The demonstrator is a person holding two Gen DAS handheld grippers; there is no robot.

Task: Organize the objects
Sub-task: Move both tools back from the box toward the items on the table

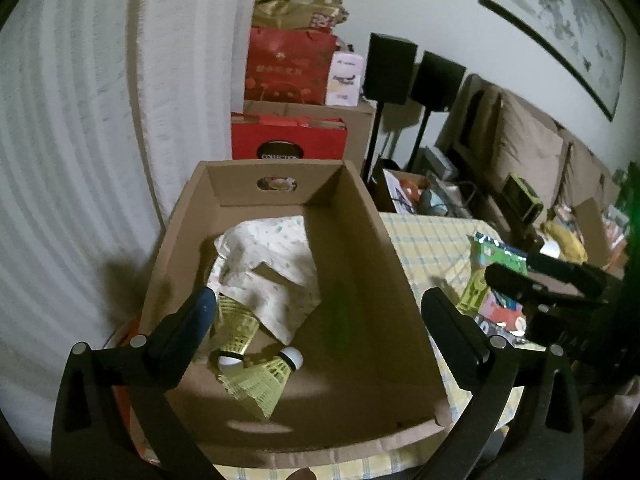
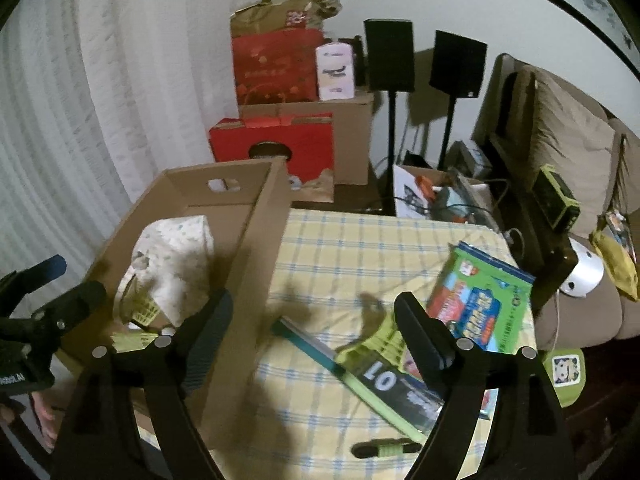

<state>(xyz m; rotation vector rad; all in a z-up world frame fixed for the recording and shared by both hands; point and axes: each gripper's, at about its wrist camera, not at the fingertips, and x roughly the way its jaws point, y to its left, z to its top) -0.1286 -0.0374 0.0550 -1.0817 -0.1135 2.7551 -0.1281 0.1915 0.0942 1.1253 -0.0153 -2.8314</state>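
The left gripper [image 1: 320, 312] is hovering over the open cardboard box [image 1: 360, 240], its fingers spread wide apart and gripping nothing. Its left finger [image 1: 200, 316] is hanging inside the box near the left wall; the right finger [image 1: 452, 332] is sitting outside the right wall, so the jaws are straddling that wall.

Inside the box, a pale patterned cloth [image 1: 272, 272] is lying crumpled toward the far left. Two yellow shuttlecocks are resting on the box floor: one shuttlecock [image 1: 236, 326] partly under the cloth's near edge, a second shuttlecock [image 1: 260, 380] lying on its side just in front of it, white cork pointing right.

The right gripper [image 2: 312, 336] is hovering over the checked tablecloth [image 2: 340, 248], fingers likewise wide apart and empty. Its left finger [image 2: 208, 340] is overlapping the box's right wall in this view. A green-edged book marked "01" [image 2: 380, 380] is lying on the tablecloth beneath the right finger [image 2: 424, 340], with a yellow-green shuttlecock [image 2: 380, 340] resting on it. A green picture box [image 2: 480, 300] is lying just beyond, toward the table's right edge.
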